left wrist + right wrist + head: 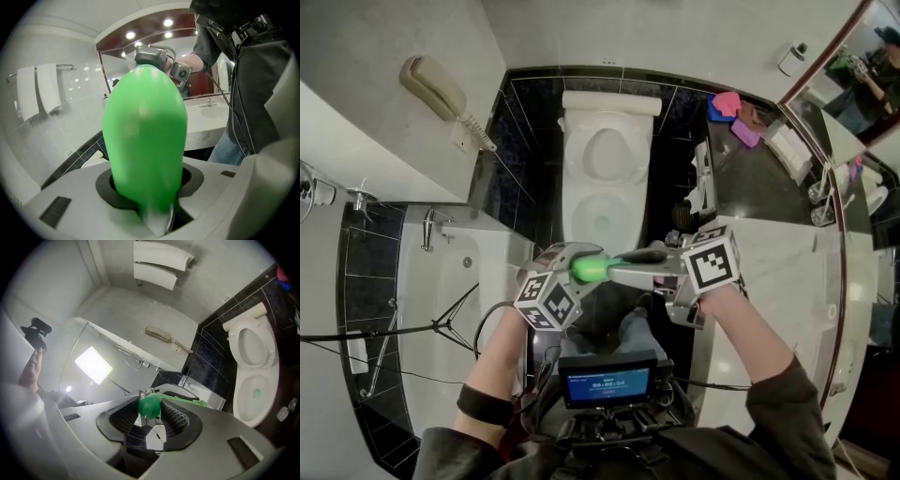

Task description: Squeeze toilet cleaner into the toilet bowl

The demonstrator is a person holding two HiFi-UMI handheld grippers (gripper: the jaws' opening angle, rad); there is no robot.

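Note:
A bright green toilet cleaner bottle point(592, 269) lies roughly level between my two grippers, above the front of the open toilet bowl point(602, 223). My left gripper point(570, 274) is shut on the bottle's body, which fills the left gripper view point(143, 136). My right gripper point(619, 270) comes in from the right. In the right gripper view its ribbed pads point(174, 416) sit against both sides of the bottle's green cap point(150, 405). The bowl point(255, 392) shows at that view's right, its lid up.
A white bathtub point(459, 281) with a tap lies to the left, and a pale counter point(778, 281) with a basin to the right. A wall phone point(431, 86) hangs at upper left. Dark tiled wall surrounds the toilet. Towels point(40, 91) hang on a rail.

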